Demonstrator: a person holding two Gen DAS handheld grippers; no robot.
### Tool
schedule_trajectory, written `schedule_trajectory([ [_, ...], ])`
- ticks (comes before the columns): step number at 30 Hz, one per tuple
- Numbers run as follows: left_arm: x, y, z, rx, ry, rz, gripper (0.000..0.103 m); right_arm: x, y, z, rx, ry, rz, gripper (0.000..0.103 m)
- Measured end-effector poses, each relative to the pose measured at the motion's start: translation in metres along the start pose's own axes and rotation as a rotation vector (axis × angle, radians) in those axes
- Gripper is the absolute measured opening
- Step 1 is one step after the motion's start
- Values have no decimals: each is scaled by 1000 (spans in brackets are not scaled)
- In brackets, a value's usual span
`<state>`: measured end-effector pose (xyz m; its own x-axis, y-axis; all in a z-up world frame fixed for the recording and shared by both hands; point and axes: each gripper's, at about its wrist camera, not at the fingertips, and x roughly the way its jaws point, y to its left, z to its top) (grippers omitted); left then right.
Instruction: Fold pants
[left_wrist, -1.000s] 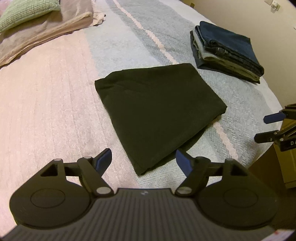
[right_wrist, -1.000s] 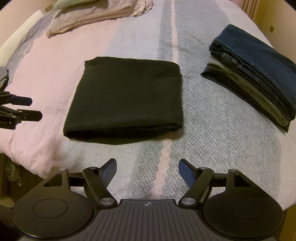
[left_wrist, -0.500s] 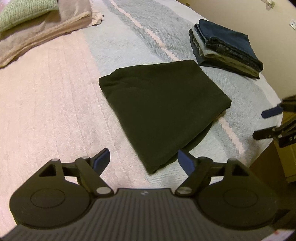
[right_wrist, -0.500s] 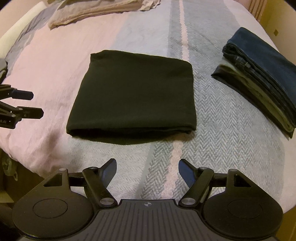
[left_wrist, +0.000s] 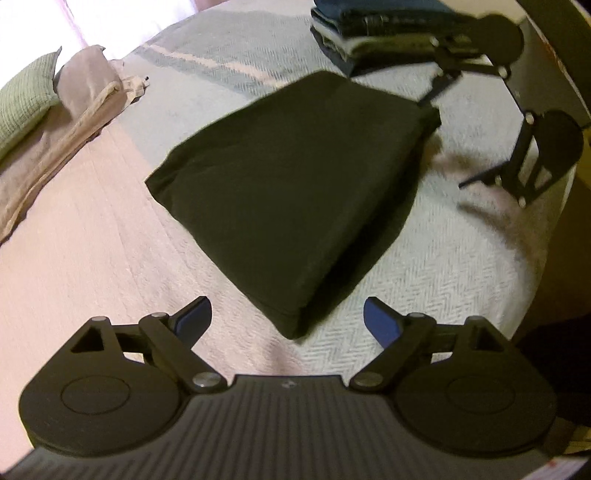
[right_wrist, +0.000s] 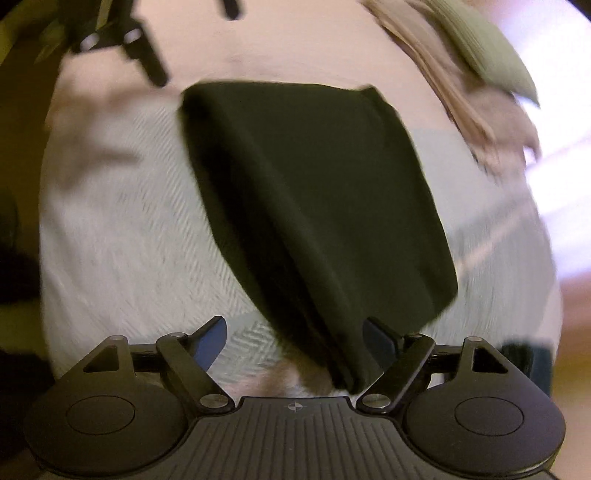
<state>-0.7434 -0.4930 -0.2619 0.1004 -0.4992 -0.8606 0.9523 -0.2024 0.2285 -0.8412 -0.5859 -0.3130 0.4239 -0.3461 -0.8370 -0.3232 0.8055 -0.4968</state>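
The folded black pants lie as a thick rectangle on the bed. In the left wrist view my left gripper is open and low, with the pants' near corner just ahead of the gap between its blue pads. At the far right corner of the pants my right gripper shows, also open. In the blurred right wrist view the pants fill the middle. There the right gripper is open, and a corner of the fabric reaches in beside its right finger. The left gripper appears at top left.
A stack of folded jeans sits behind the pants at the far right. A green pillow and beige bedding lie at the far left. The striped bed cover drops off at the right edge.
Both grippers have dropped low and moved in on the pants from opposite corners. The right one has swung round to the far side. Both remain open.
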Motion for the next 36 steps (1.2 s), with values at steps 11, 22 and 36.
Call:
schedule_trajectory([
  [11, 40, -48, -5, 238, -31, 80, 87, 64, 25, -32, -275, -86, -142, 79],
  [22, 47, -53, 17, 264, -64, 130, 88, 61, -36, -6, -146, -74, -29, 44],
  [36, 42, -62, 29, 462, -88, 223, 87, 8, -114, 30, 58, -63, 92, 33],
])
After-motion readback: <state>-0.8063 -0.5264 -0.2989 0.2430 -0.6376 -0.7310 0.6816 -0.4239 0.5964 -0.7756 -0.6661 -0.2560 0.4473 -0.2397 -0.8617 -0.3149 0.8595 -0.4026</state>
